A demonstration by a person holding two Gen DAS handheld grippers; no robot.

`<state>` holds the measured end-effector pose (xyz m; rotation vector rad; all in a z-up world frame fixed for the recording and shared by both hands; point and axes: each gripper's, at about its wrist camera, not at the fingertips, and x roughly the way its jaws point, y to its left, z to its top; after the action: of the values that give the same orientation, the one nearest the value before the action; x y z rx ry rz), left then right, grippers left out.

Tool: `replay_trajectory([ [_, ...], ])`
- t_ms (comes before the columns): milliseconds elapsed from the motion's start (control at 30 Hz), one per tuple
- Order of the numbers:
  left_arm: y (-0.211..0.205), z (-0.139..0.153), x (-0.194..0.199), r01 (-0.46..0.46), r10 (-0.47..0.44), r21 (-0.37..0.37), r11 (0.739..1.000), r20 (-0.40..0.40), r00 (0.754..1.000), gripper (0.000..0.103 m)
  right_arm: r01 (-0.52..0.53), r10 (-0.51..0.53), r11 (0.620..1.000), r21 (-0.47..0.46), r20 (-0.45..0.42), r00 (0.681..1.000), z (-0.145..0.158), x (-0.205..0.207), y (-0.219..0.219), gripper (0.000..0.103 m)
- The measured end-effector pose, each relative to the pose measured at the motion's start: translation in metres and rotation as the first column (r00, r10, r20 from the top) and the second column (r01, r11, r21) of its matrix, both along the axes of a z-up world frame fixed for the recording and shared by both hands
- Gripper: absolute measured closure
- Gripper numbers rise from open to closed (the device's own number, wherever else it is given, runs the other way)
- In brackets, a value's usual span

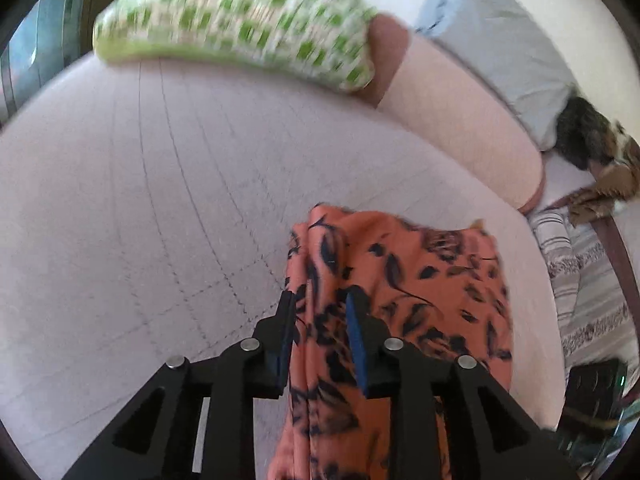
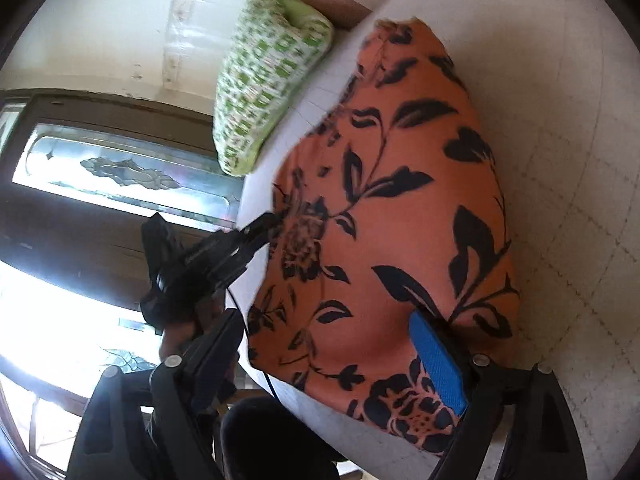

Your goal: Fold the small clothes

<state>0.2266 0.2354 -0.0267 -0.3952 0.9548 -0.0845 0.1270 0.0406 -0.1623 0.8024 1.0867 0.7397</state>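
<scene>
An orange garment with black leaves and flowers (image 1: 404, 280) lies on the pale quilted bed (image 1: 140, 208). My left gripper (image 1: 320, 312) has a bunched fold of this garment between its blue-padded fingers, which stand a little apart around the cloth. In the right wrist view the garment (image 2: 400, 208) spreads wide over the bed (image 2: 580, 160). My right gripper (image 2: 324, 340) is wide open over the garment's near edge; one blue pad (image 2: 438, 364) rests on the cloth. The left gripper (image 2: 260, 226) shows there at the garment's left edge.
A green-and-white checked pillow (image 1: 240, 24) lies at the head of the bed, also in the right wrist view (image 2: 268, 84). A pink bolster (image 1: 460, 120) and grey-blue pillow (image 1: 500, 40) lie to the right. Striped cloth (image 1: 580, 280) sits beyond the bed edge. A window (image 2: 120, 172) is on the left.
</scene>
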Motion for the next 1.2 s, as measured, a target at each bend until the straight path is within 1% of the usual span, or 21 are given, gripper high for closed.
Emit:
replay_trajectory([
  [100, -0.014, 0.016, -0.031, 0.037, -0.038, 0.022, 0.999, 0.064, 0.997, 0.076, 0.001, -0.002, 1.0, 0.019, 0.029, 1.0, 0.011, -0.004, -0.002, 0.016],
  [133, -0.021, 0.017, -0.036, 0.052, -0.054, 0.03, 0.998, 0.063, 0.997, 0.076, 0.001, -0.002, 1.0, 0.023, 0.034, 0.999, 0.014, -0.004, -0.002, 0.016],
  [200, -0.032, 0.007, -0.04, 0.081, -0.083, 0.052, 0.995, 0.027, 0.996, 0.076, 0.007, -0.009, 0.999, 0.032, 0.057, 0.998, 0.02, -0.001, -0.004, 0.016],
  [267, -0.034, -0.017, -0.038, 0.073, -0.069, 0.094, 0.993, -0.046, 0.997, 0.076, 0.016, -0.019, 0.999, 0.048, 0.065, 0.998, 0.024, 0.008, -0.006, 0.016],
  [300, -0.032, -0.03, -0.037, 0.059, -0.05, 0.115, 0.992, -0.079, 0.996, 0.071, 0.028, -0.031, 0.998, 0.063, 0.053, 0.998, 0.02, 0.014, -0.008, 0.016],
  [333, -0.026, -0.04, -0.038, 0.046, -0.038, 0.09, 0.995, -0.089, 0.995, 0.065, 0.042, -0.044, 0.996, 0.076, 0.031, 0.999, 0.014, 0.02, -0.008, 0.015],
  [433, -0.023, -0.024, -0.043, 0.014, -0.008, 0.08, 0.997, -0.074, 0.997, 0.064, 0.094, -0.085, 0.987, 0.134, -0.077, 0.993, -0.012, 0.032, -0.014, 0.016],
  [500, -0.028, -0.005, -0.051, 0.025, -0.022, 0.106, 0.994, -0.031, 0.999, 0.064, 0.076, -0.069, 0.987, 0.142, -0.048, 0.996, 0.001, 0.03, -0.015, 0.016],
  [600, -0.041, 0.009, -0.069, 0.054, -0.055, 0.099, 0.994, 0.006, 0.998, 0.064, 0.066, -0.073, 0.987, 0.146, 0.041, 0.996, 0.024, 0.033, -0.021, 0.016],
  [700, -0.052, 0.001, -0.082, 0.064, -0.065, 0.151, 0.986, 0.004, 0.998, 0.064, 0.089, -0.095, 0.987, 0.135, 0.032, 0.995, 0.021, 0.058, -0.022, 0.016],
  [733, -0.052, -0.009, -0.082, 0.049, -0.046, 0.186, 0.981, -0.017, 0.999, 0.064, 0.087, -0.09, 0.988, 0.125, 0.026, 0.996, 0.017, 0.064, -0.021, 0.016],
  [767, -0.051, -0.018, -0.078, 0.041, -0.031, 0.207, 0.977, -0.049, 0.998, 0.063, 0.085, -0.085, 0.992, 0.095, -0.009, 0.996, 0.002, 0.078, -0.018, 0.016],
  [800, -0.05, -0.032, -0.073, 0.039, -0.024, 0.177, 0.983, -0.086, 0.996, 0.059, 0.099, -0.094, 0.991, 0.09, -0.059, 0.994, -0.012, 0.086, -0.018, 0.016],
  [833, -0.045, -0.034, -0.074, 0.021, -0.008, 0.161, 0.987, -0.082, 0.997, 0.052, 0.111, -0.101, 0.987, 0.113, -0.092, 0.991, -0.021, 0.089, -0.02, 0.016],
  [867, -0.041, -0.03, -0.076, 0.007, 0.005, 0.146, 0.989, -0.082, 0.997, 0.052, 0.118, -0.106, 0.985, 0.128, -0.098, 0.989, -0.018, 0.09, -0.022, 0.016],
  [933, -0.037, -0.022, -0.079, 0.001, 0.006, 0.121, 0.993, -0.06, 0.998, 0.053, 0.114, -0.107, 0.985, 0.131, -0.06, 0.992, -0.002, 0.084, -0.024, 0.016],
  [1000, -0.038, -0.019, -0.084, 0.008, -0.002, 0.141, 0.99, -0.047, 0.999, 0.053, 0.11, -0.114, 0.984, 0.137, 0.022, 0.993, 0.019, 0.08, -0.026, 0.016],
  [1033, -0.039, -0.021, -0.085, 0.016, -0.009, 0.14, 0.99, -0.05, 0.999, 0.053, 0.118, -0.122, 0.985, 0.125, 0.026, 0.992, 0.02, 0.084, -0.026, 0.016],
  [1133, -0.037, -0.031, -0.085, 0.026, -0.018, 0.113, 0.993, -0.074, 0.997, 0.052, 0.108, -0.107, 0.991, 0.072, -0.026, 0.994, -0.005, 0.107, -0.022, 0.015],
  [1167, -0.035, -0.03, -0.085, 0.022, -0.014, 0.105, 0.994, -0.071, 0.997, 0.052, 0.108, -0.099, 0.99, 0.092, -0.089, 0.991, -0.023, 0.116, -0.022, 0.016],
  [1200, -0.033, -0.025, -0.087, 0.01, -0.004, 0.097, 0.995, -0.058, 0.998, 0.052, 0.127, -0.116, 0.986, 0.113, -0.097, 0.988, -0.021, 0.118, -0.021, 0.016],
])
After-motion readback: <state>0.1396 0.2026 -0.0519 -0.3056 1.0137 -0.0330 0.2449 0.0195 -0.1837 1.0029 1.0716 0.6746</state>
